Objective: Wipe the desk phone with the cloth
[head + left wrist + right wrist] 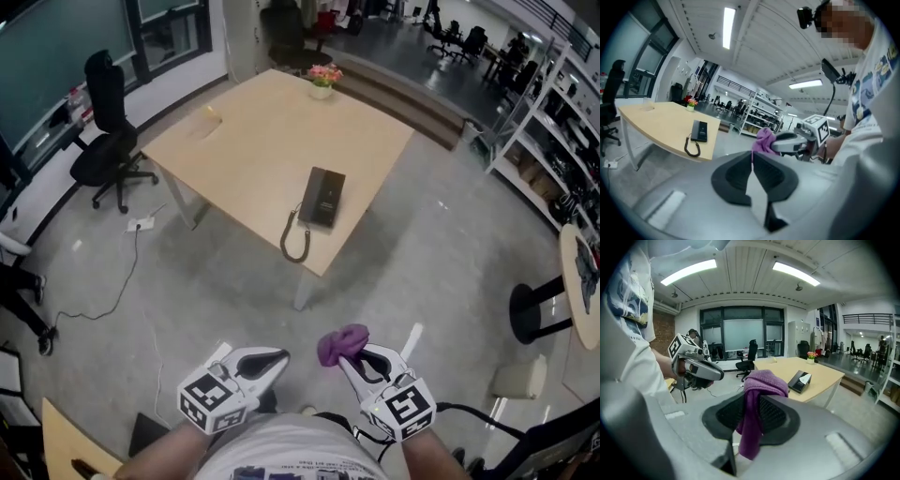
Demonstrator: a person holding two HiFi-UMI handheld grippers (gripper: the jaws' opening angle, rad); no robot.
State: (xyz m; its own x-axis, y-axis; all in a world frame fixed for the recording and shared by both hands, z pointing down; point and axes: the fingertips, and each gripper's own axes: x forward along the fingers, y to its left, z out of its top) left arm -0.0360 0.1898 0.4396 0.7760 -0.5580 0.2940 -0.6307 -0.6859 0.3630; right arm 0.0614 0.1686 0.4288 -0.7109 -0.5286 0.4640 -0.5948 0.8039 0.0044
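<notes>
Black phone [323, 197] on table [253, 141]; purple cloth [341, 344] in tongs [350, 360]

Grey concrete floor [422, 272], wooden table [253, 150], black office chair [108, 127].

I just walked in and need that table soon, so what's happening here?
A person is some way from the table, with a gripper in each hand. The right gripper is shut on a purple cloth. The left gripper is shut and empty. The desk phone lies near the table's closer edge with its coiled cord beside it, and neither gripper is near it. No wiping has begun.
</notes>
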